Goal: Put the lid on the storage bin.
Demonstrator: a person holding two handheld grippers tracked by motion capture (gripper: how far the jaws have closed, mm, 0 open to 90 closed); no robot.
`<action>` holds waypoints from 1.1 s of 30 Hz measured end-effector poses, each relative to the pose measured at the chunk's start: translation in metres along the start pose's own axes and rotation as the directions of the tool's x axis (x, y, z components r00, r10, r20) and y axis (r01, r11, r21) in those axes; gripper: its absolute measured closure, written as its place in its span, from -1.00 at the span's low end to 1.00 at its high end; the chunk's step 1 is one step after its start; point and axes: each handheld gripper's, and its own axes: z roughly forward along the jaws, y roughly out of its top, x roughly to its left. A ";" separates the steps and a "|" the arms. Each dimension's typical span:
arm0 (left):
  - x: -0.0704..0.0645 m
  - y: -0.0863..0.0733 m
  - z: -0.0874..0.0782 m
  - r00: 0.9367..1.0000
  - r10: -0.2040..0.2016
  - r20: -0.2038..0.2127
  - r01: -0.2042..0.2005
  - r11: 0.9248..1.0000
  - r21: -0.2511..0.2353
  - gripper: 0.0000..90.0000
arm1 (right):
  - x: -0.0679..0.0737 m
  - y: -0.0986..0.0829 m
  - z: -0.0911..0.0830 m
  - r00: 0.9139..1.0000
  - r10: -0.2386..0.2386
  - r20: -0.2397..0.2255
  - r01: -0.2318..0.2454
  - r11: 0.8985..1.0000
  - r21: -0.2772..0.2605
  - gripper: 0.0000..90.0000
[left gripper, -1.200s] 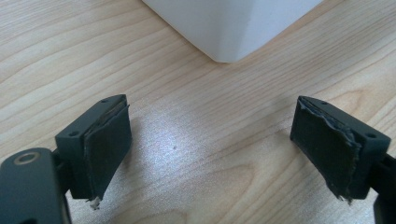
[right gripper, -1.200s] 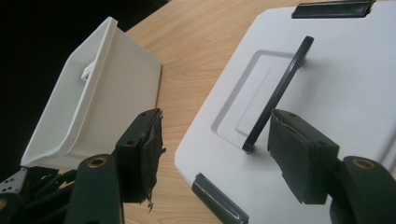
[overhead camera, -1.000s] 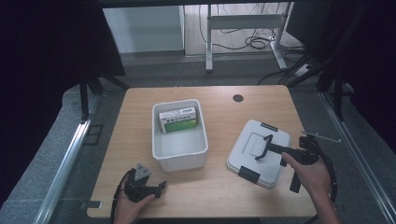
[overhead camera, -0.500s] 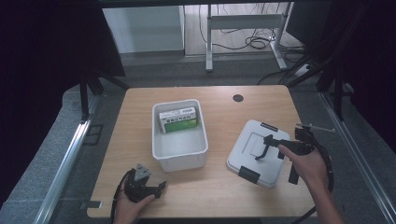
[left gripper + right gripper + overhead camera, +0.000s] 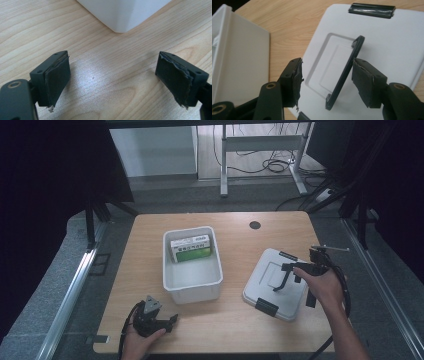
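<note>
A white bin (image 5: 192, 285) stands mid-table with a green and white box (image 5: 191, 249) lying at its far end. To its right lies a white lid (image 5: 265, 287) with black latches (image 5: 372, 10). The lid's thin black handle (image 5: 345, 75) is tipped up. My right gripper (image 5: 327, 67) is open with one jaw on each side of that handle, the right pad close to it. From above, the right gripper (image 5: 289, 270) hovers over the lid. My left gripper (image 5: 112, 72) rests wide open over bare wood, near the bin's front corner (image 5: 125, 15); its place in the high view (image 5: 167, 320) is the front left.
The wooden table (image 5: 235, 330) has a small dark hole (image 5: 255, 225) at the far right. The bin's side wall (image 5: 239, 57) lies left of the right gripper. A metal rail runs along each side of the table, with cables on the floor beyond.
My right hand has shifted slightly forward over the lid, keeping its jaws around the handle. The left gripper has not moved.
</note>
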 end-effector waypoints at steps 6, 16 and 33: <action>0.000 0.000 0.000 1.000 0.000 0.000 0.000 1.000 0.000 -0.72 | -0.007 0.006 0.011 0.998 0.039 0.047 -0.041 0.998 0.043 0.02; 0.000 0.000 0.000 1.000 0.001 0.000 -0.001 1.000 0.001 -0.72 | -0.009 0.011 0.028 0.992 0.086 0.093 -0.096 0.989 0.112 0.19; 0.000 0.000 0.000 1.000 0.001 0.000 -0.001 1.000 0.000 -0.72 | -0.014 0.012 0.036 0.973 0.183 0.141 -0.202 0.970 0.134 0.56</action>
